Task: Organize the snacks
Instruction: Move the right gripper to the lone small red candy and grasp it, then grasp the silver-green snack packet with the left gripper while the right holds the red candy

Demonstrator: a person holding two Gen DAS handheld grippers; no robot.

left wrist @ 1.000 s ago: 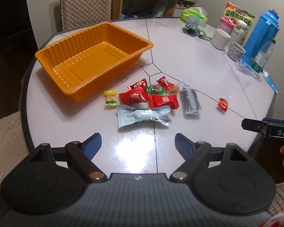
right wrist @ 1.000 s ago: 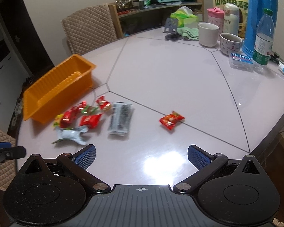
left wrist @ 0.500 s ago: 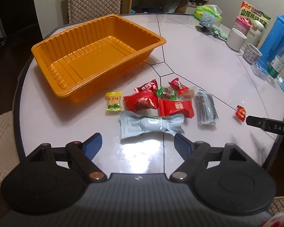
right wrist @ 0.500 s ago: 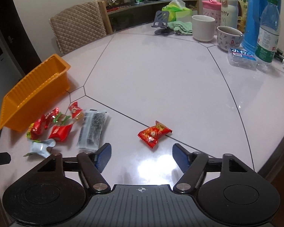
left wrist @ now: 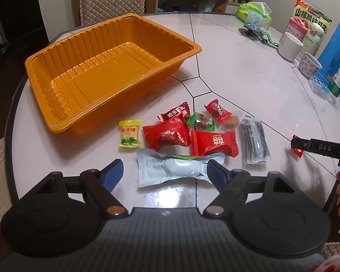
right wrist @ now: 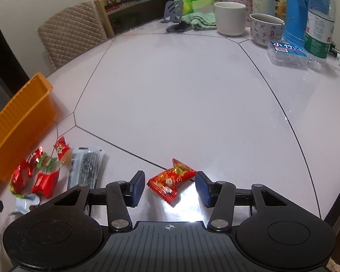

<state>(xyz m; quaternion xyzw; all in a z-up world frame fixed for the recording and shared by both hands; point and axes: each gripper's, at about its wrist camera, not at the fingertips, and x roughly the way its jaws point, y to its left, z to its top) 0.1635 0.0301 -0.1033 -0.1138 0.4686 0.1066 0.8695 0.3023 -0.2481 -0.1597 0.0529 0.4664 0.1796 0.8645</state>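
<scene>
Both grippers spread wide, nothing gripped yet. Left gripper [left wrist: 164, 172] fingers straddle the pale grey packet [left wrist: 179, 170], which lies flat on the tabletop [left wrist: 238, 79]; right-side finger tip looks to overlap or touch the packet's end, left-side finger well clear of it. Beyond the fingers: two red wrapped snacks [left wrist: 188, 137], yellow candy [left wrist: 129, 133], dark striped pack [left wrist: 255, 141], then the empty orange tray [left wrist: 115, 72] ahead-left. Right gripper [right wrist: 170, 188] fingers bracket a lone red candy [right wrist: 171, 180], small gaps each side, candy tilted diagonally between them. Risks, as judgement: the grey packet is wider than its middle bulge, so closing off-centre may just crumple film and it slips out on lift; glossy tabletop lets either item skate sideways if one finger touches first; red candy's twisted end could be all that gets pinched.
</scene>
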